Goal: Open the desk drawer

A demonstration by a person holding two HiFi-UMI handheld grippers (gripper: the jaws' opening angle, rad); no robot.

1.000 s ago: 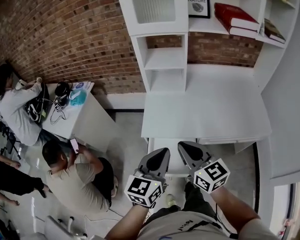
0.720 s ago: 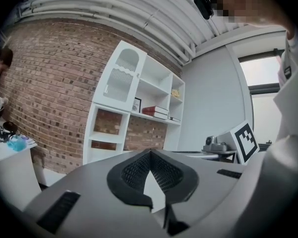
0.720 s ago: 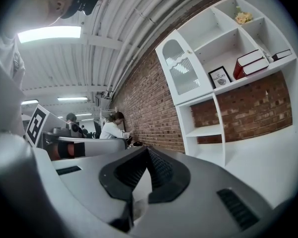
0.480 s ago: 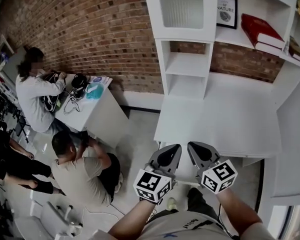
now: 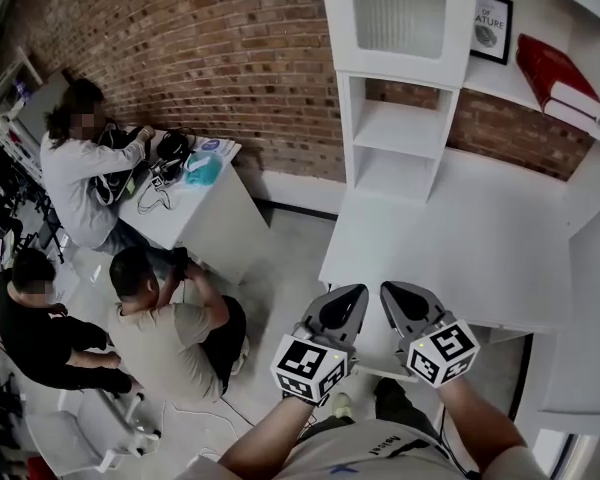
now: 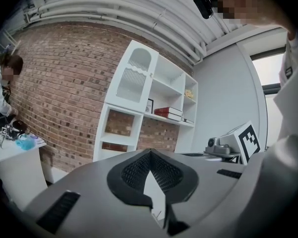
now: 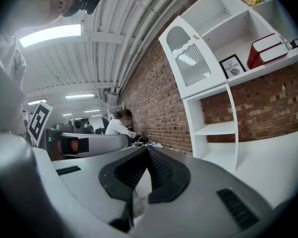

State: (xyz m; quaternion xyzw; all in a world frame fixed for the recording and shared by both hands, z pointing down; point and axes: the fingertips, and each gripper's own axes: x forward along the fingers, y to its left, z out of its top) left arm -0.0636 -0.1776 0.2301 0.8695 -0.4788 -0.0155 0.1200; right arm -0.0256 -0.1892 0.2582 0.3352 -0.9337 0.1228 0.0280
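The white desk fills the right of the head view. Its drawer is tucked under the desktop's front edge and I cannot make out its front. My left gripper and right gripper are held side by side, level, with their tips over the desk's front edge. Both are shut with nothing in them. In the left gripper view the closed jaws point at the shelf unit. In the right gripper view the jaws also meet at the tip.
A white shelf unit with red books and a framed print stands on the desk against the brick wall. At left is a small white table with cables. One person crouches on the floor; others are further left.
Both grippers have moved forward together, from short of the desk's front edge to over it. The view has swung left, so the desk now sits further right. Both stay shut.
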